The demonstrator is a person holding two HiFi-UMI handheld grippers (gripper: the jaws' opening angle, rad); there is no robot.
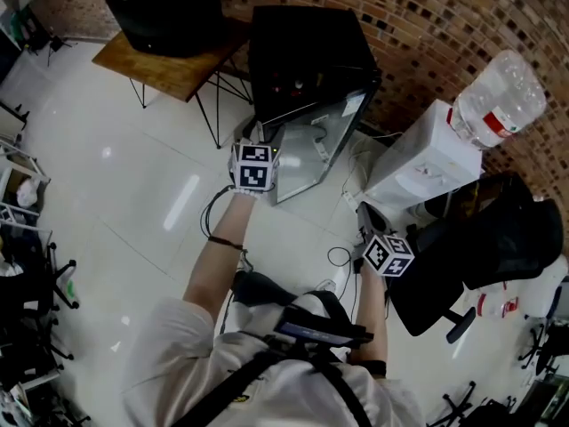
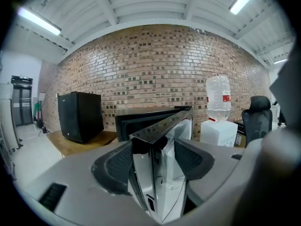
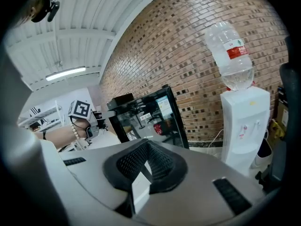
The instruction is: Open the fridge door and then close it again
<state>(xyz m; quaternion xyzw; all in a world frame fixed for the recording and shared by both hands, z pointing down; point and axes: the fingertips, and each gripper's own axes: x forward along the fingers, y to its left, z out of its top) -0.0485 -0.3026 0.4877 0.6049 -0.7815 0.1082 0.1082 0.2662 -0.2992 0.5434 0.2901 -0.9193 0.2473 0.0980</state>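
Standing against the brick wall (image 1: pixel 427 16), the black fridge (image 1: pixel 307 56) has its door swung well out from the cabinet. The fridge door (image 1: pixel 311 149) is glass-fronted and angled over the pale floor (image 1: pixel 133 176), its free edge turned toward the person.

The left gripper (image 2: pixel 154 161) is right at that free edge. Its jaws stand wide, and the edge fills the gap between them. One pad lies against the dark outer face and the other against the white inner lining, so it has hold of the door. From above, its marker cube sits just beside the door's near corner at the end of an outstretched arm.

The right gripper (image 3: pixel 146 161) is held lower and closer to the person's body, well apart from the door. Its jaws are pressed together with nothing between them, and it points toward the fridge and the wall.

To the right of the fridge stands a white water dispenser (image 1: pixel 413 163) with a big clear bottle (image 1: pixel 498 100) upended on top. A black office chair (image 1: pixel 484 247) sits just in front of it, near the right gripper. On the fridge's other side, a wooden table (image 1: pixel 178 69) carries a black box (image 1: pixel 164 12).
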